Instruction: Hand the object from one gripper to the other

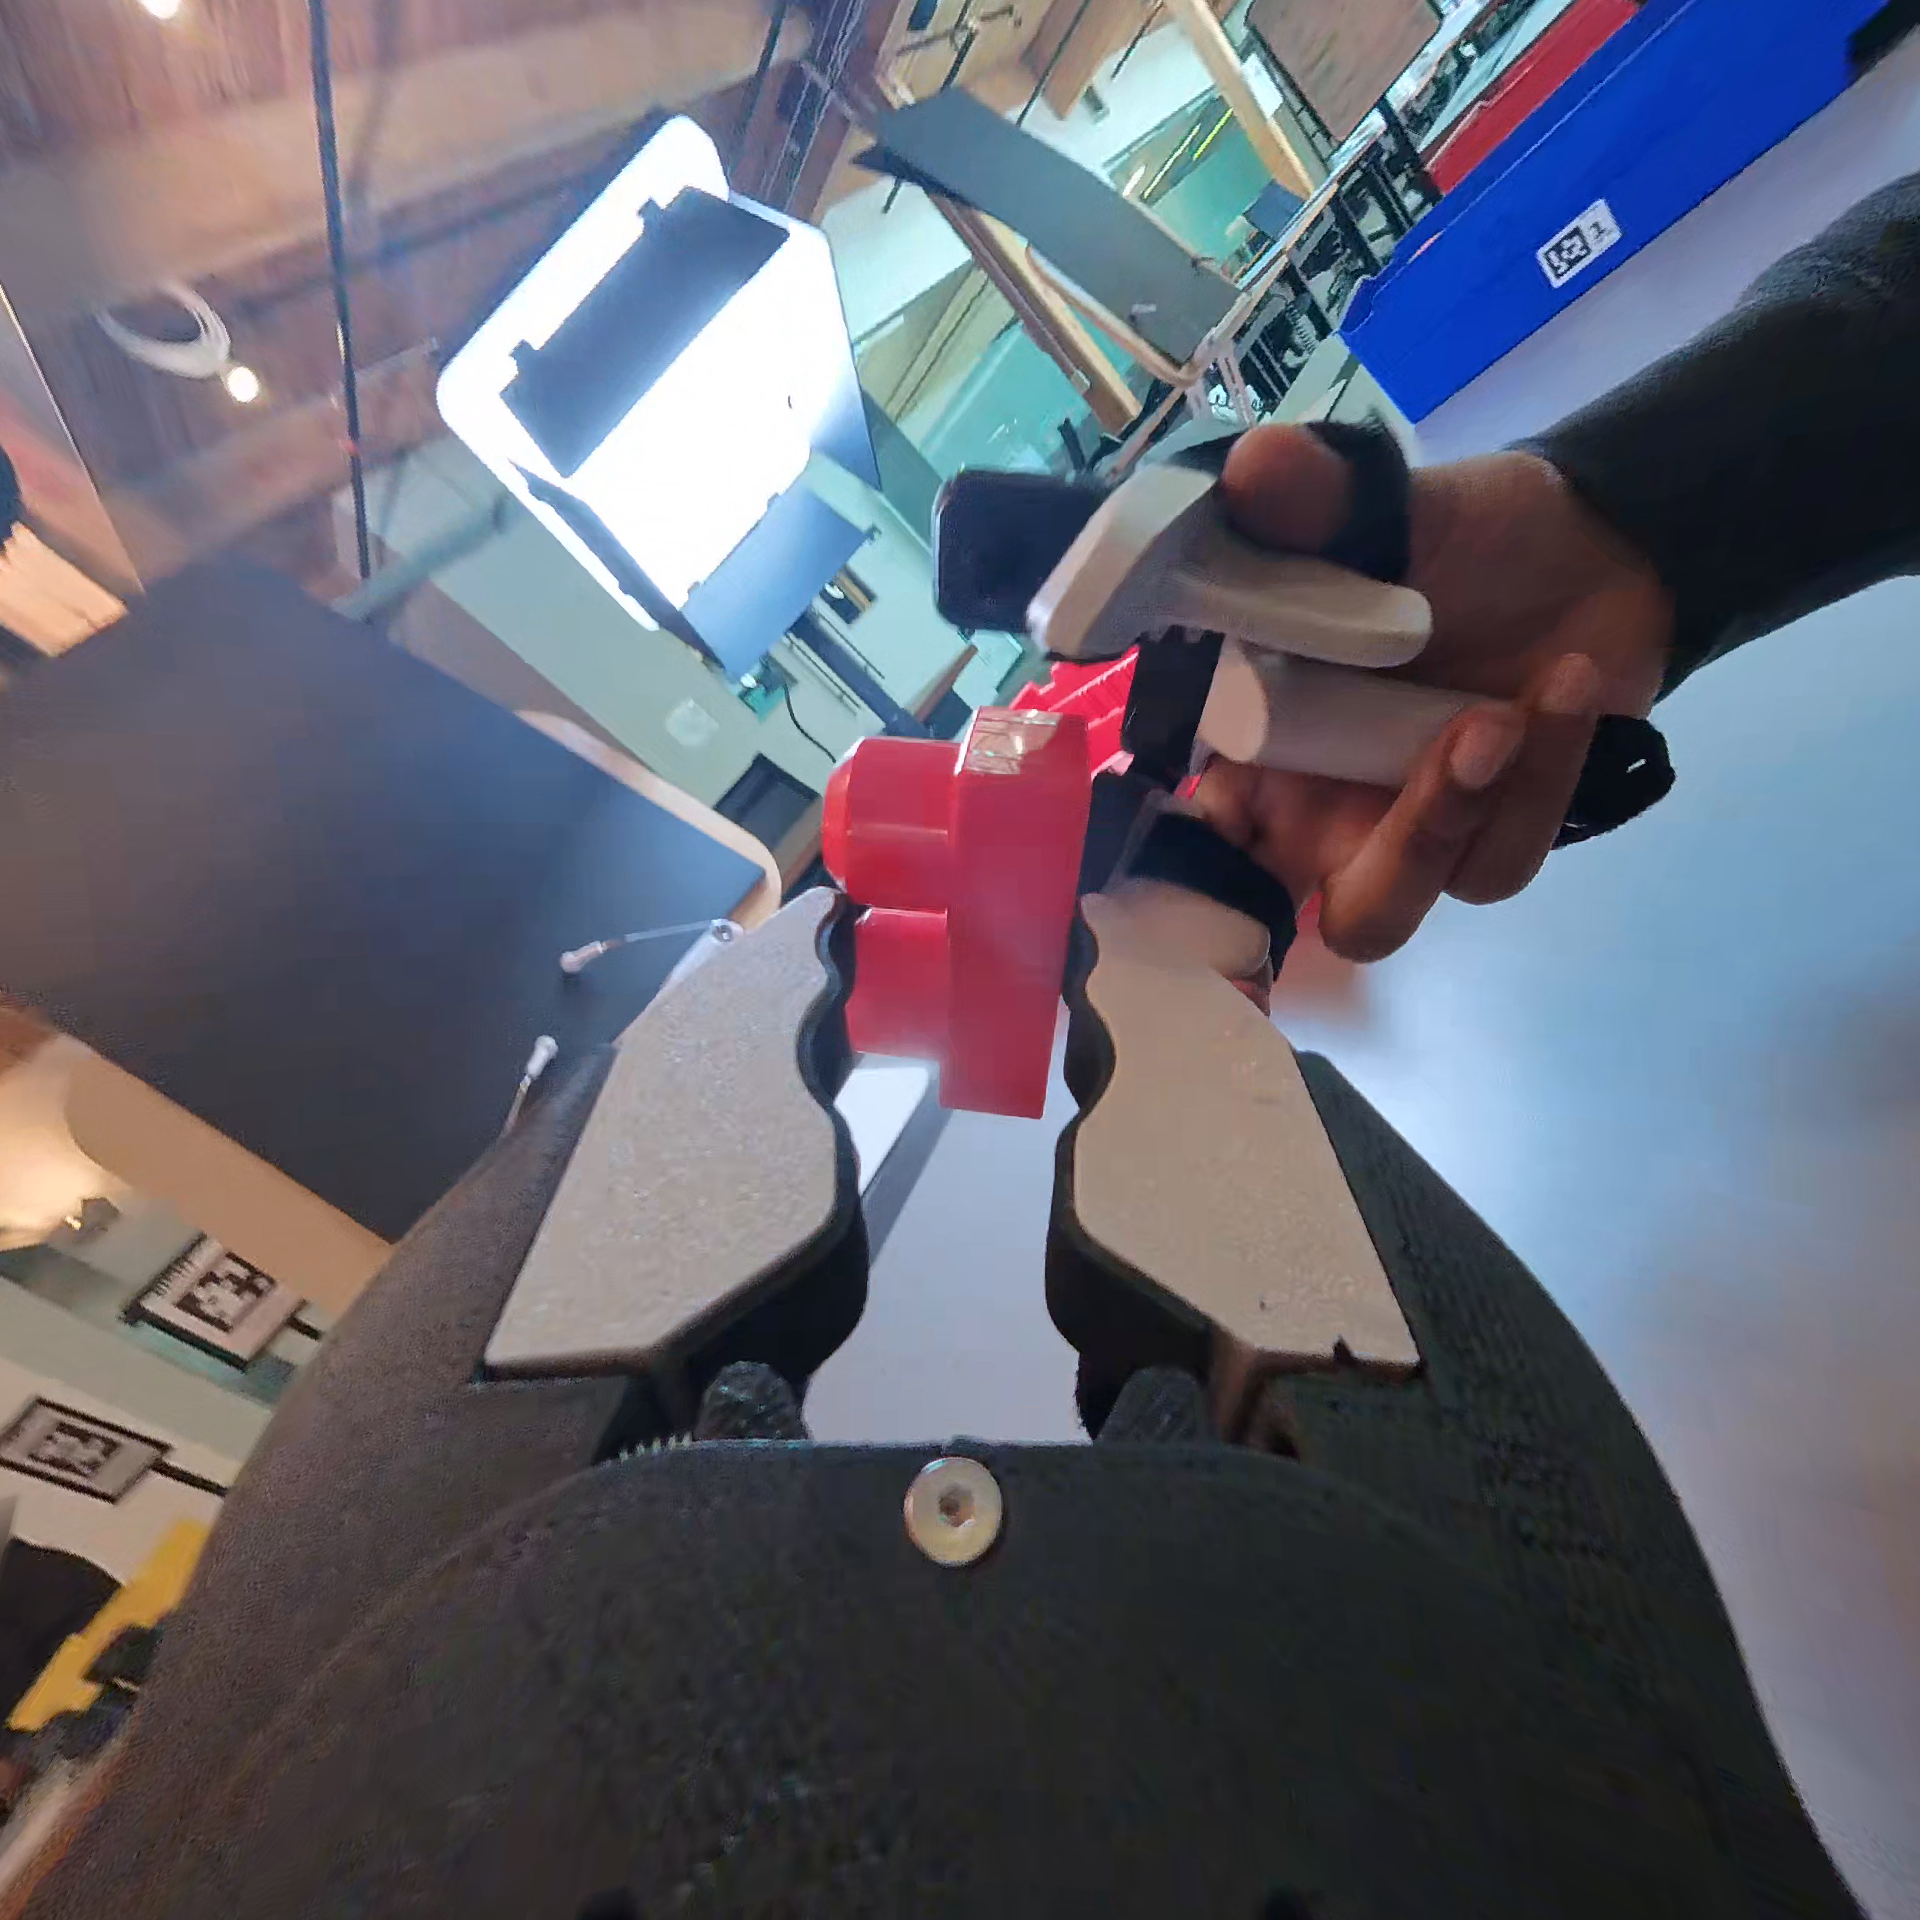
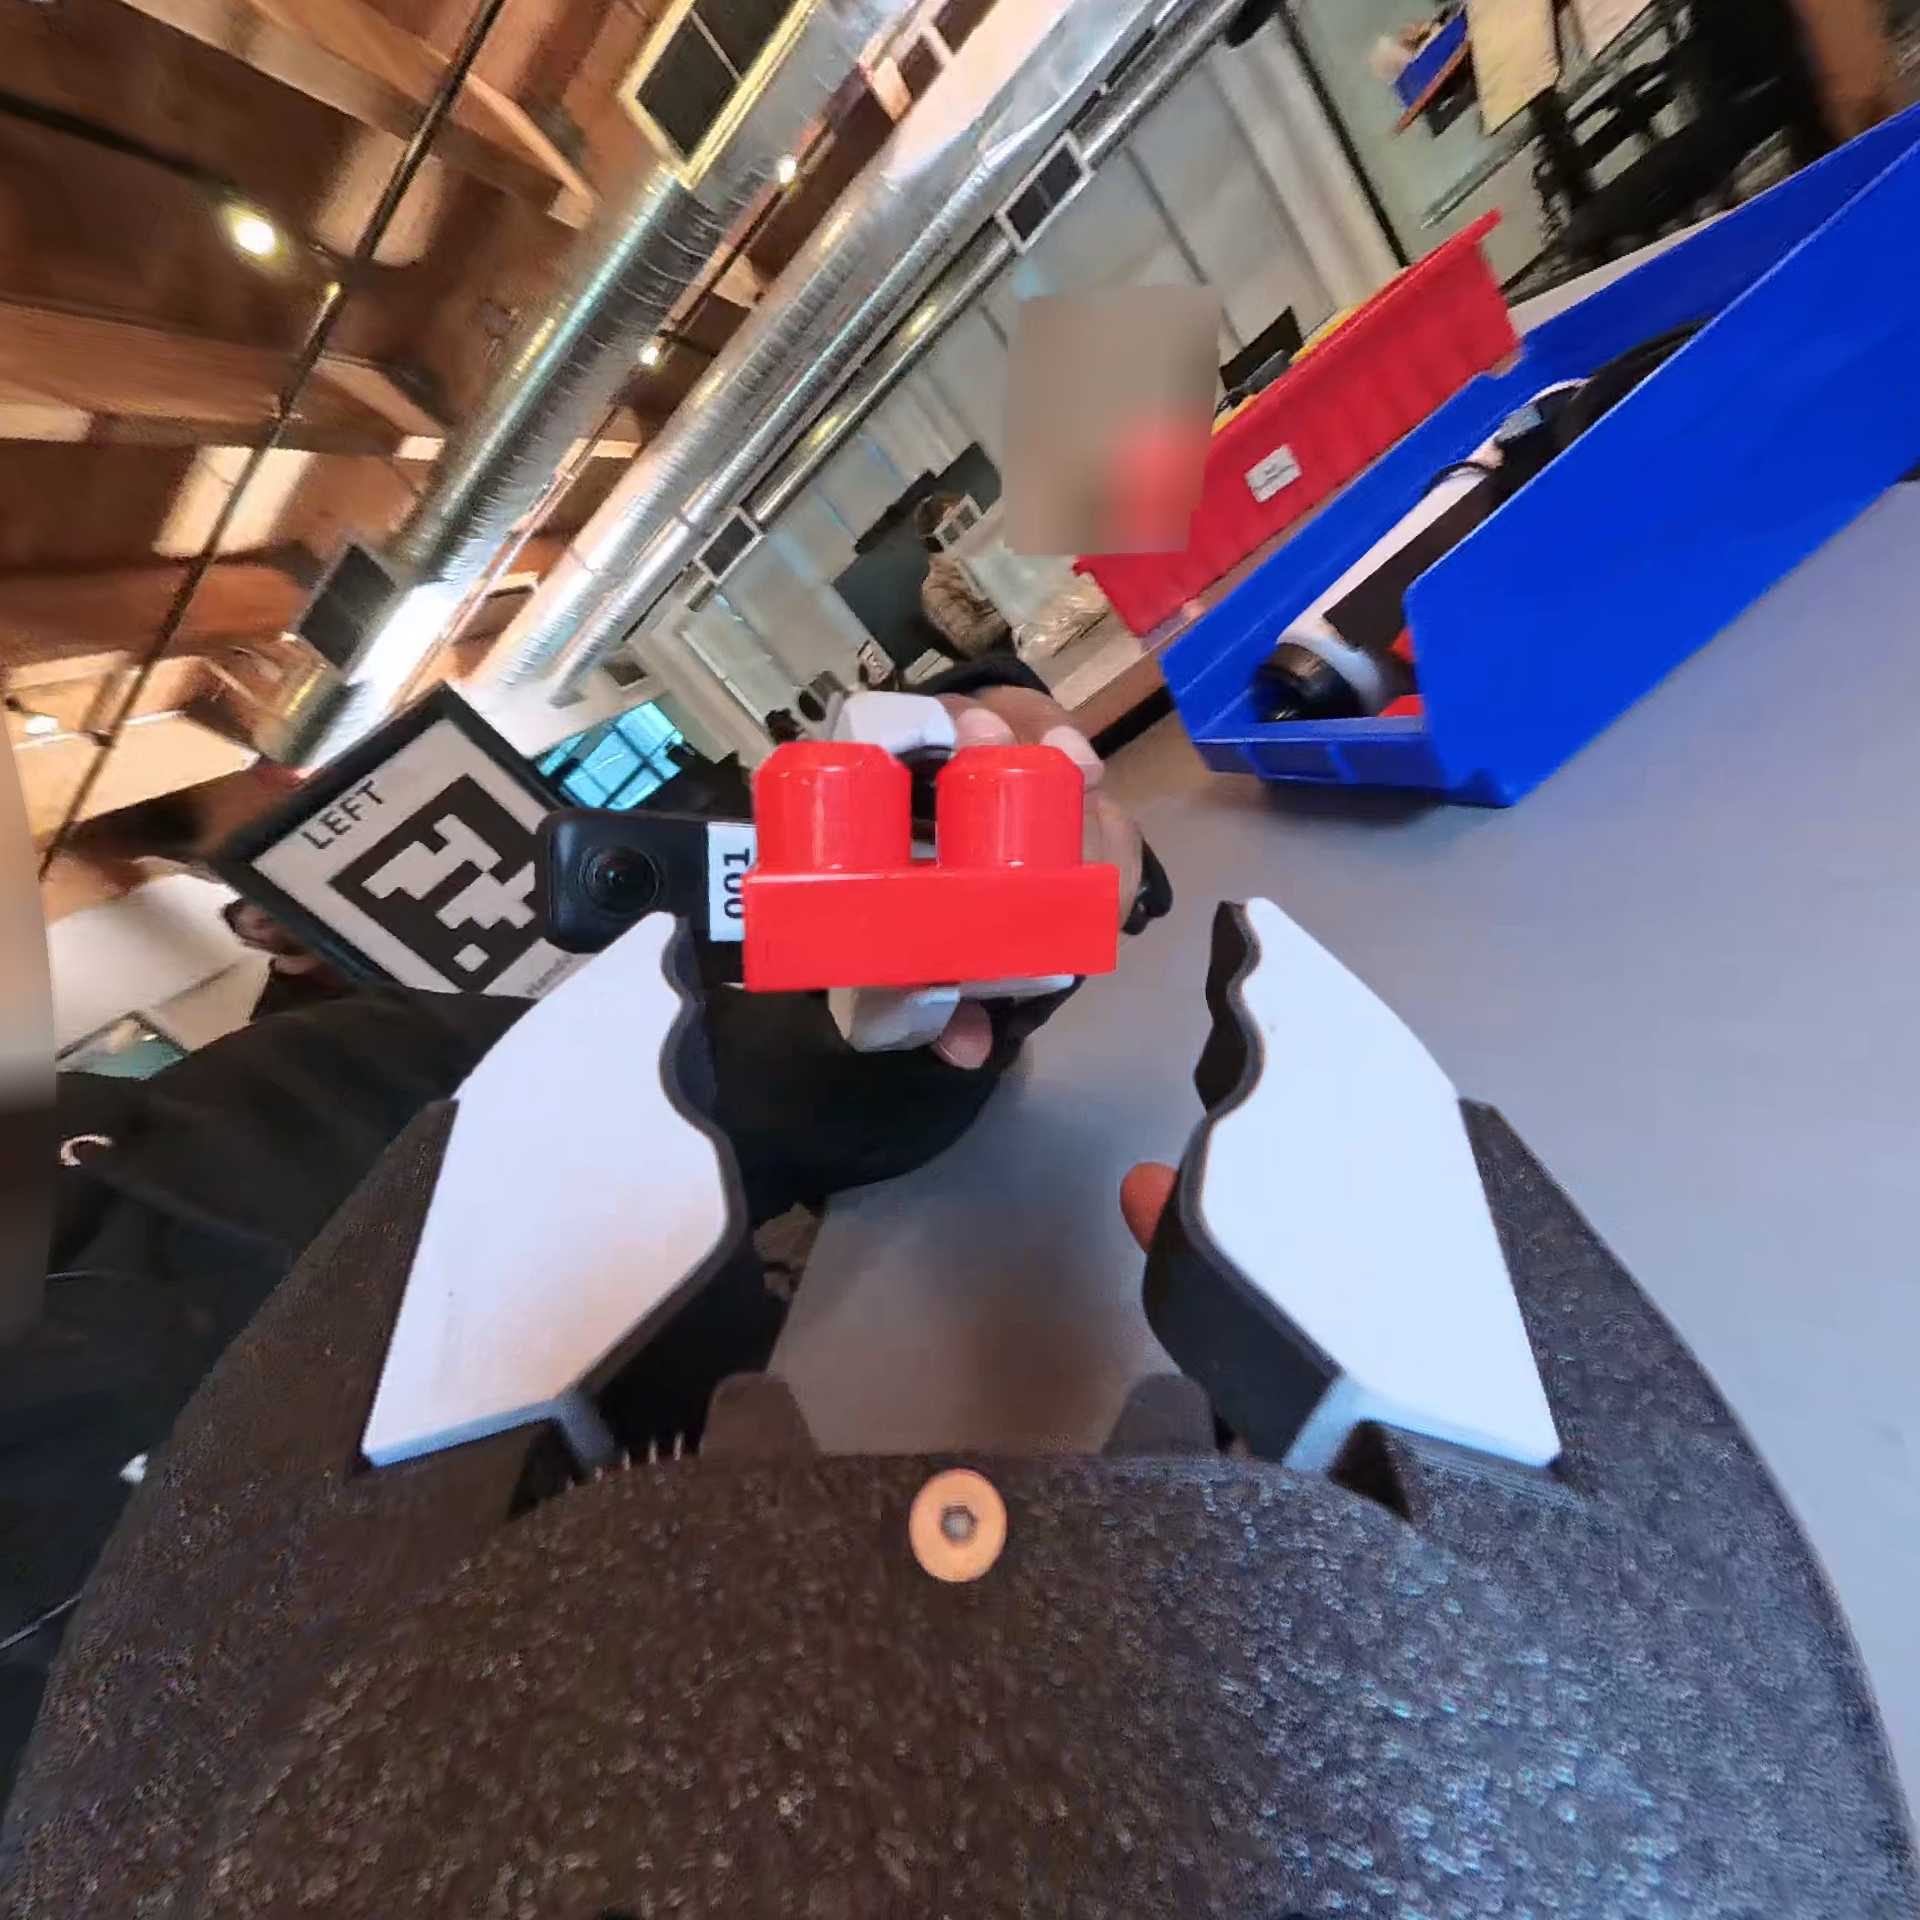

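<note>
Held up in the air above a grey table [image 2: 1558, 987], a red two-stud toy brick [image 1: 961, 920] sits clamped between the tips of the left gripper [image 1: 956, 977], whose jaws press on its stud side and flat base. Facing it, the right gripper [image 2: 951, 961] is spread wide, its white fingers [image 2: 582, 1174] on either side of the brick without touching it. A blue bin [image 2: 1621, 582] and a red bin [image 2: 1330, 436] stand farther back on the table.
</note>
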Demonstrator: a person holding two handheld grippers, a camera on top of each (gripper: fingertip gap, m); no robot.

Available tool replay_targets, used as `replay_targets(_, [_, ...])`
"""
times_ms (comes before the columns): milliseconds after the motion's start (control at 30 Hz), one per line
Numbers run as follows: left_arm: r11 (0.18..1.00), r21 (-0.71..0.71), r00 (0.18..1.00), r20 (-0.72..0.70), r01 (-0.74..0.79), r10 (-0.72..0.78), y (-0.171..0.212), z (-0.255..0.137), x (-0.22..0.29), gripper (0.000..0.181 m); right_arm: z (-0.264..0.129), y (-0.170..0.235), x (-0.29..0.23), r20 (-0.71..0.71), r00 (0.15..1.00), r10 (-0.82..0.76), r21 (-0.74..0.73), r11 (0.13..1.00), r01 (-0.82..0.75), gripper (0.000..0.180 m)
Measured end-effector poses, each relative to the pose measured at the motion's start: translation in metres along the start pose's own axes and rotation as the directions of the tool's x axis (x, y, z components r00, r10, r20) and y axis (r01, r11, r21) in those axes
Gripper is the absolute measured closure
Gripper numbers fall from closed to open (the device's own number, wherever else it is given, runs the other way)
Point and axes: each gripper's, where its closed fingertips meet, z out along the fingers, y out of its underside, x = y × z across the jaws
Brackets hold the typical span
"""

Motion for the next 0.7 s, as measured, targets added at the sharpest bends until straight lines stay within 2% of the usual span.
replay_targets(100, [0.998,0.030,0.997,-0.038,-0.062,0.063,-0.011,0.002,0.014,0.142,0.007,0.009,-0.009,0.054,0.998,0.023,-0.047,0.999,-0.021,0.088])
replay_targets(167, [0.996,0.030,0.995,-0.047,-0.085,0.087,-0.012,0.003,0.020,0.142,0.009,0.016,-0.018,0.101,0.995,0.015,-0.085,0.996,-0.006,0.102])
replay_targets(200, [0.997,0.034,0.996,-0.054,-0.071,0.073,-0.011,0.003,0.020,0.142,0.009,0.016,-0.016,0.081,0.997,-0.009,-0.093,0.996,0.017,0.102])
replay_targets(267, [1.000,0.026,0.996,-0.089,0.008,-0.005,-0.008,0.003,0.020,0.141,0.008,0.017,-0.010,0.032,0.997,-0.073,-0.109,0.991,0.076,0.103])
replay_targets(367, [0.970,-0.006,0.953,-0.188,0.241,-0.238,-0.005,0.006,0.024,0.126,0.004,0.012,0.005,-0.095,0.972,-0.213,-0.117,0.972,0.202,0.103])
replay_targets(433, [0.912,-0.040,0.876,-0.265,0.408,-0.403,0.000,0.004,0.026,0.120,-0.003,0.008,0.021,-0.229,0.889,-0.395,-0.178,0.915,0.361,0.103])
replay_targets(533, [0.767,-0.109,0.706,-0.327,0.632,-0.628,0.012,0.002,0.022,0.116,-0.013,-0.002,0.037,-0.374,0.727,-0.576,-0.265,0.818,0.511,0.103])
replay_targets(700, [0.510,-0.152,0.461,-0.270,0.847,-0.845,0.031,0.002,-0.001,0.124,-0.024,-0.012,0.052,-0.466,0.430,-0.773,-0.433,0.624,0.651,0.103])
